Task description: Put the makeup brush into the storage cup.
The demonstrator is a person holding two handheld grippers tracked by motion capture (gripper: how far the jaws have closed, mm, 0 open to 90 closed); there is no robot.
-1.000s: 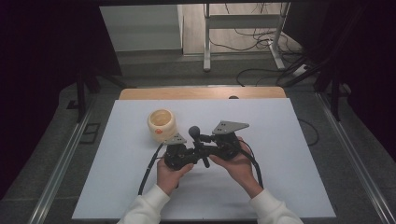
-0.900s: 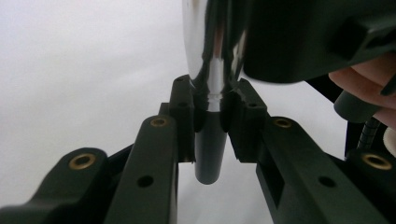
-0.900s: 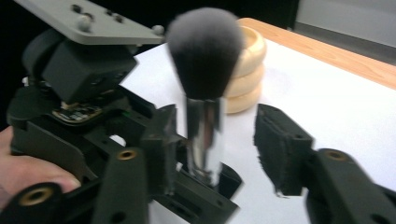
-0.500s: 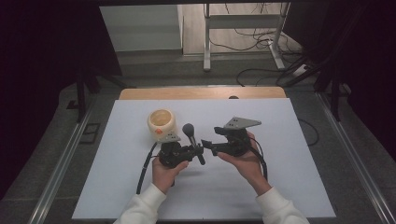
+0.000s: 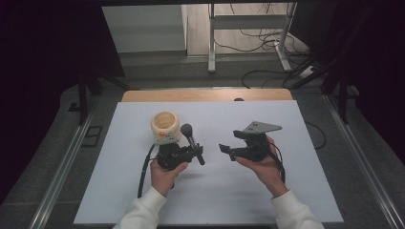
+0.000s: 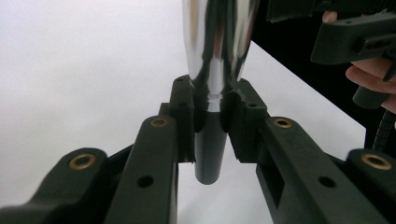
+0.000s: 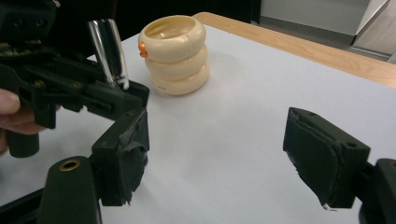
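Brush (image 5: 192,142) sits clamped in my left fingers (image 6: 208,122); my right fingers (image 7: 233,154) have just been opening, empty. Next, I'd drop it in the cream holder (image 5: 165,126).

My black left gripper (image 5: 184,153) clasped a brush (image 5: 192,143) with a shiny silver ferrule and dark handle. The ringed cup (image 5: 165,127) was cream with an orange dot; the table (image 5: 305,191) pale white.

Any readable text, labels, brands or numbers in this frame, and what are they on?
No text can be read here.
The cream ringed holder has small reddish marks low on its side, too small and blurred to read.
The brush and both grippers carry no visible lettering.
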